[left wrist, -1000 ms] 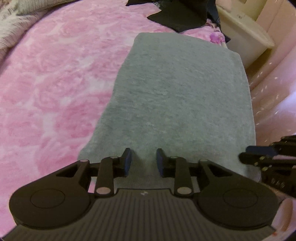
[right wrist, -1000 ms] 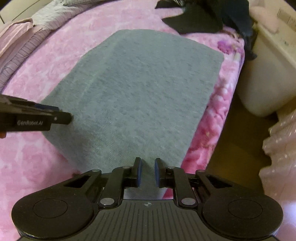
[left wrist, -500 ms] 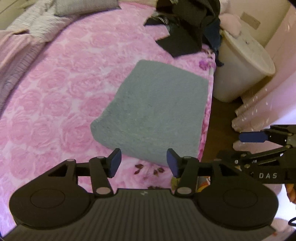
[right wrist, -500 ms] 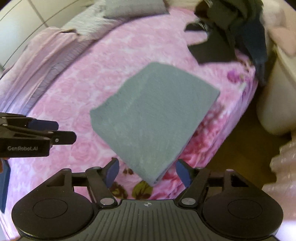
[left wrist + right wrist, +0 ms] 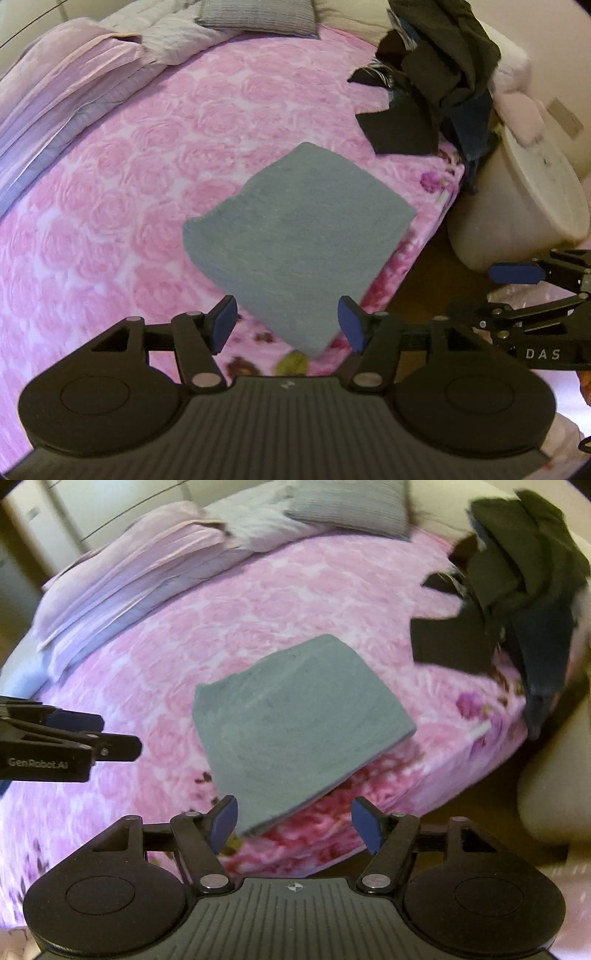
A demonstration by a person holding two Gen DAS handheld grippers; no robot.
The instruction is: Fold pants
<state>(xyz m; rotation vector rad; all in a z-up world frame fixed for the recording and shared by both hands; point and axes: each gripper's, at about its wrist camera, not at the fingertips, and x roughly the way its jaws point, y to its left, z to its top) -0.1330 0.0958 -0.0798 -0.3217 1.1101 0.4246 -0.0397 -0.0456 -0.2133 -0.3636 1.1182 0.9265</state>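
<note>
Folded grey pants on pink rose-print bedspread, both grippers spread wide and empty.

Left wrist view: left gripper is held above the pants; "DAS" is read on the right gripper beside it.
Right wrist view: right gripper is held over the pants' near corner; "GenRobot.AI" is read on the left gripper; dark clothes pile is seen at the bed's far right.
</note>
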